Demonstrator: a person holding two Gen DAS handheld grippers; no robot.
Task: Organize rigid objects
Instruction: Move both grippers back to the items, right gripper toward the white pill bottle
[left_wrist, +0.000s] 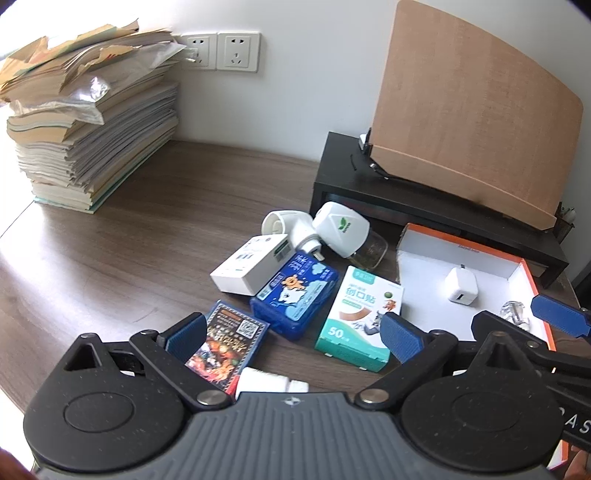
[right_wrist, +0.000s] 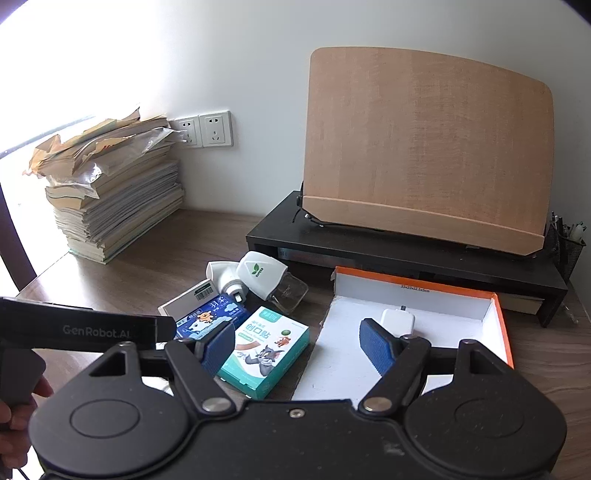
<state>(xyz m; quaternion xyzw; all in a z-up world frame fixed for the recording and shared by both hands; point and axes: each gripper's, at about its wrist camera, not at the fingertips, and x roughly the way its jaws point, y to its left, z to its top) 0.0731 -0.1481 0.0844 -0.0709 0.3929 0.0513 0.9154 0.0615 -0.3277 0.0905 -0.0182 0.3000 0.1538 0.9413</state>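
Here, left gripper (left_wrist: 293, 334) spread wide, grasping nothing, low over near edge of wooden desk (left_wrist: 147, 236). Card box (left_wrist: 226, 347) just inside left pad; small white tube (left_wrist: 271, 382) close under the body. Right gripper (right_wrist: 299, 347) likewise released and empty, straddling near-left corner of orange-edged tray (right_wrist: 504, 321); left pad over bandage box (right_wrist: 264, 349), right pad above tray floor.

Loose pile mid-desk, packed tight: blue tissue pack (left_wrist: 295, 297) leaning on white box (left_wrist: 247, 267), white plug (left_wrist: 291, 229) and plug-in vapouriser (left_wrist: 341, 227) touching behind, bandage box just right of tissue pack. Narrow strip of bare wood between bandage box and tray wall.

Inside tray: white charger (left_wrist: 461, 288) near back wall, clear shiny piece (left_wrist: 515, 310) toward right; remaining white floor bare.

Black riser (left_wrist: 369, 184) hard behind tray, wooden board (left_wrist: 472, 110) propped on it. Book stack (left_wrist: 92, 129) far left against wall, below sockets (left_wrist: 221, 51). Wide open desktop between stack and pile.
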